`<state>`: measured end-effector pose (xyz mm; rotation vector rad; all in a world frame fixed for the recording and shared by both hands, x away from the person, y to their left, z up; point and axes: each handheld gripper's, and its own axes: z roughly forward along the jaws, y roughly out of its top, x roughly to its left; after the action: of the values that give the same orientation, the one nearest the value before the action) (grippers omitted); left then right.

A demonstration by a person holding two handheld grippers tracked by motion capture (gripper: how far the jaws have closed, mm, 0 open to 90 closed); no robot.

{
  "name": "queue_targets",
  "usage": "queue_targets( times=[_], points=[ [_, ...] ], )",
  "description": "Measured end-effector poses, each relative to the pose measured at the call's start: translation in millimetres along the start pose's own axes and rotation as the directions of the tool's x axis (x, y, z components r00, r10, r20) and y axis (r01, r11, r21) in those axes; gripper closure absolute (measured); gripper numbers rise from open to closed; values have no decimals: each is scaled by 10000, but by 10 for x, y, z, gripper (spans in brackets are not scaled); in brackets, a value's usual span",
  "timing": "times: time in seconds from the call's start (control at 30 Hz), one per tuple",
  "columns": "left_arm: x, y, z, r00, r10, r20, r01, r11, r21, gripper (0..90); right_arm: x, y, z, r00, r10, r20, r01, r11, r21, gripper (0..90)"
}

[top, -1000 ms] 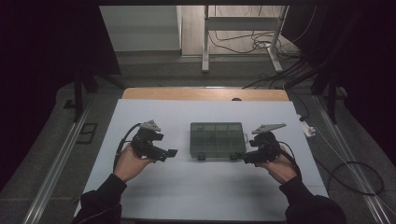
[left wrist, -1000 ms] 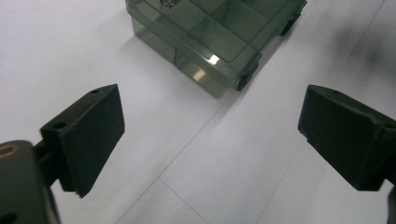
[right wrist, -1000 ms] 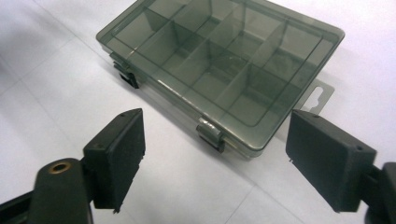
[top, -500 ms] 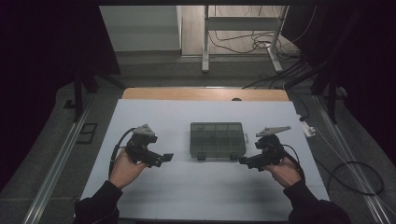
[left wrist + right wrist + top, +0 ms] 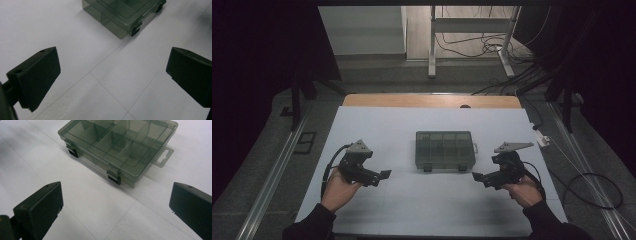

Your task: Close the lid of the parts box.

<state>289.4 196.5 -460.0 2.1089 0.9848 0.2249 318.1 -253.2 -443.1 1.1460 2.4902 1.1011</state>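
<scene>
On white table (image 5: 412,130): one smoky plastic box (image 5: 445,149), two latches, lid closed. Left gripper (image 5: 384,174), right gripper (image 5: 476,176): jaws wide apart, holding nothing.

Dim room, evenly lit white table (image 5: 412,200) (soft shadows).

white table (image 5: 412,125) – wood edge at far side | cables (image 5: 472,42) on floor | metal stand (image 5: 432,40)

no readable text, no labels, no brands, no numbers
</scene>
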Motion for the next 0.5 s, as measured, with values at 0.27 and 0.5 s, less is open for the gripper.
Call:
queue_targets(
  times=[0.27,0.5],
  points=[
    [-15,-136,-126,9998,-163,-96,161,9997,-210,0,8,-134,-119,9998,144,97,-142,9997,-192,0],
    [-48,-251,-233,9994,-318,-151,313,9988,-369,0,26,-254,-229,9992,180,360,-172,9996,-243,0]
  ],
)
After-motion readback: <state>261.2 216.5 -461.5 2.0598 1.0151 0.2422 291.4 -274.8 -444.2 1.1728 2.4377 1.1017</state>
